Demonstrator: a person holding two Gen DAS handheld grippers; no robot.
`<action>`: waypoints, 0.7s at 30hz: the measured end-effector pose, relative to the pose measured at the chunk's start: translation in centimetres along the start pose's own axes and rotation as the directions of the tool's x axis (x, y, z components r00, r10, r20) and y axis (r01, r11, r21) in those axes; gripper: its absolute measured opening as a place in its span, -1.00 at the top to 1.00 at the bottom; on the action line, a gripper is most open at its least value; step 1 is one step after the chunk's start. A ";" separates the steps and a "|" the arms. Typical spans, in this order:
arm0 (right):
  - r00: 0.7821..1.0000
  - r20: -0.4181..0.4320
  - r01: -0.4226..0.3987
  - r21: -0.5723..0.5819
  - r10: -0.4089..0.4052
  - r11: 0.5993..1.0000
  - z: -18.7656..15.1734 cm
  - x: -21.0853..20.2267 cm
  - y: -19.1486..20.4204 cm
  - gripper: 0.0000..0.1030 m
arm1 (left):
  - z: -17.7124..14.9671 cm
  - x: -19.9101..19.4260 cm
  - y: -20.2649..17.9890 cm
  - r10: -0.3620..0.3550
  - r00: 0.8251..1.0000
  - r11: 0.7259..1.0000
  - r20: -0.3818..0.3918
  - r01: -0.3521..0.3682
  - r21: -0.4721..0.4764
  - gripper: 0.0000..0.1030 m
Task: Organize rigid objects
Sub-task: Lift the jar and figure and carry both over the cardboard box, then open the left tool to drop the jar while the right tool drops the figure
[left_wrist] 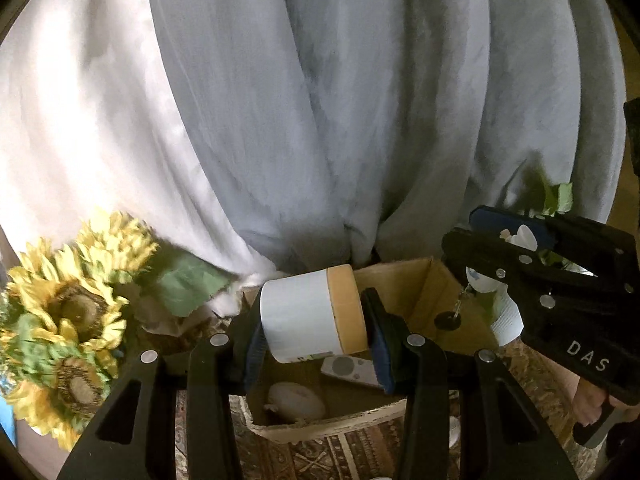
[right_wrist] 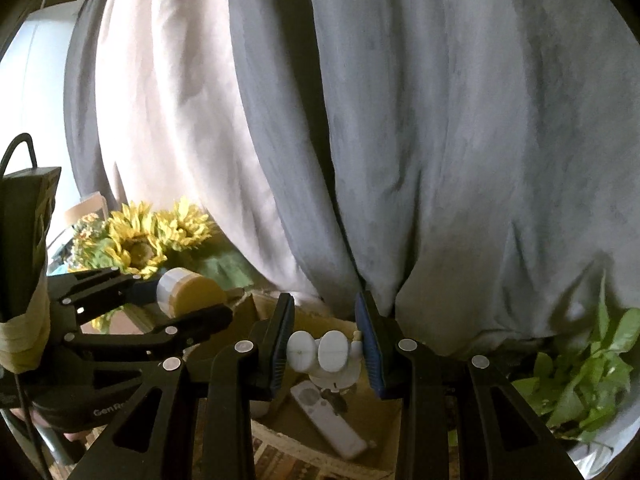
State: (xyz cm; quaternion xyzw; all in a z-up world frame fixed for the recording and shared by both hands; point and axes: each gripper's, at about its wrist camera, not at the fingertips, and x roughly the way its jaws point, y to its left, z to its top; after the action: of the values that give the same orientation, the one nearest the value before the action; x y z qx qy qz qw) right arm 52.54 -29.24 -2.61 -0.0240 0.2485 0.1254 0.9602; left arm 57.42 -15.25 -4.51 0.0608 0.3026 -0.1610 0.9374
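Gripping one jar (left_wrist: 310, 314); one figurine (right_wrist: 326, 354); one remote (right_wrist: 328, 420) boxed.

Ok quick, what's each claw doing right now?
Left claw: shut on the jar.
Right claw: shut on the white toy.

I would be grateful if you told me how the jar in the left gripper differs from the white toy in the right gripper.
The jar is a plain cylinder, white with a tan lid; the white toy is all white and lumpy, with round discs. The jar lies tipped on its side, gripped end to end and filling the left gripper; the toy's pose is hard to read in the right gripper. Both are held over the cardboard box.
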 end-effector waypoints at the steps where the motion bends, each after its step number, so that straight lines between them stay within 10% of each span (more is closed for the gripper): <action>1: 1.000 -0.014 0.000 0.001 0.000 1.000 -0.1 0.6 -0.2 0.35 | -0.1 0.7 0.1 -0.002 1.000 1.000 -0.018 0.002 -0.005 0.15; 21: 0.967 -0.254 0.010 0.061 0.006 0.998 -3.5 9.2 -3.3 0.35 | -2.5 8.8 1.0 0.017 0.967 0.999 -0.256 -0.026 -0.031 0.14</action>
State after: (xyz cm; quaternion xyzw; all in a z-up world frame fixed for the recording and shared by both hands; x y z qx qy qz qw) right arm 59.48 -30.71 -10.15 -0.0106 0.3731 0.1125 0.9209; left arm 63.12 -16.08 -11.72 0.0684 0.4228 -0.1366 0.8932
